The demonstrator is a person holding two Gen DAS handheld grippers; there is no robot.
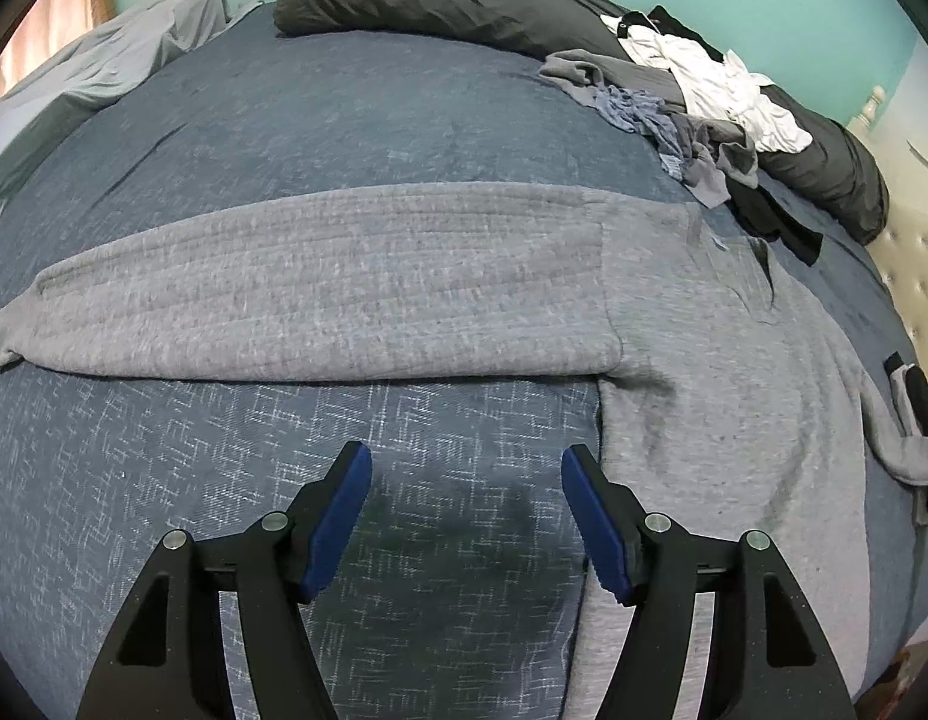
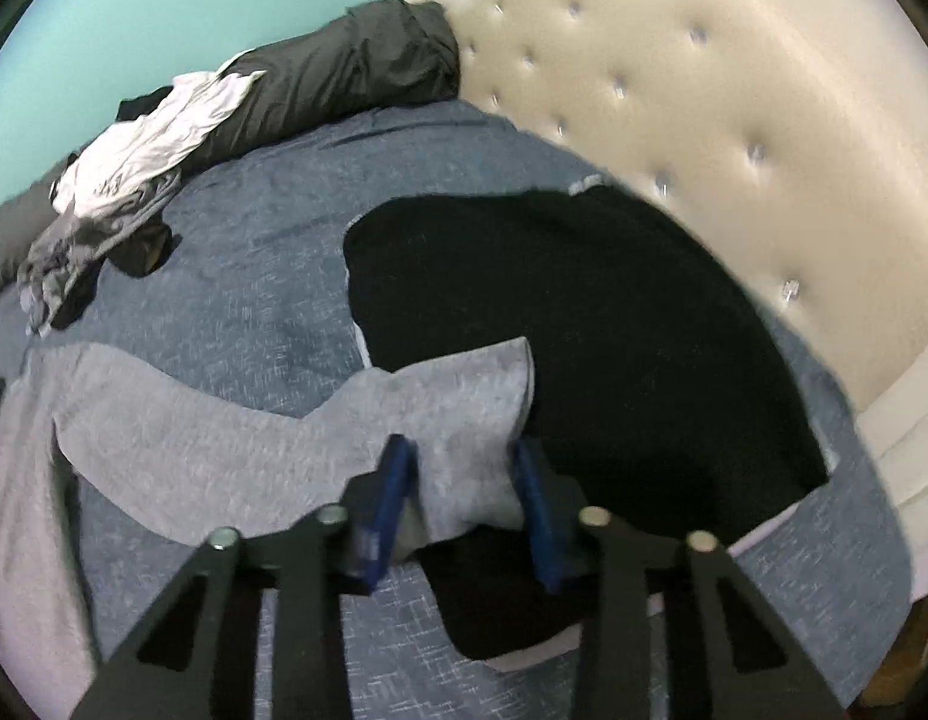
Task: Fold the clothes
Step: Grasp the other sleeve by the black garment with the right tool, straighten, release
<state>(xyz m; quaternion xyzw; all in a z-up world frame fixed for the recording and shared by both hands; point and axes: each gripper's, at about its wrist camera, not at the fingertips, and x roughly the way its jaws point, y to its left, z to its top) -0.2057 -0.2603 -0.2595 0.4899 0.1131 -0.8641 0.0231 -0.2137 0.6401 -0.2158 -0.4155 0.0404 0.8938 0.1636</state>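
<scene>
On the blue bedspread (image 1: 224, 138) a grey sweatshirt (image 1: 733, 390) lies flat, one sleeve stretched leftward, and no writing is legible on it. Left of its body the left gripper (image 1: 466, 480) hangs with fingers wide apart, holding nothing. Right of its body the right gripper (image 2: 464, 468) straddles the other sleeve's cuff (image 2: 469, 414), which overlaps a black garment (image 2: 613, 324); blur hides whether the pads pinch it.

The right wrist view is blurring throughout. The grey long-sleeved sweatshirt (image 2: 236, 450) is running off the left edge, while its cuff is hiding part of the black flat garment (image 2: 613, 330) beneath it.
</scene>
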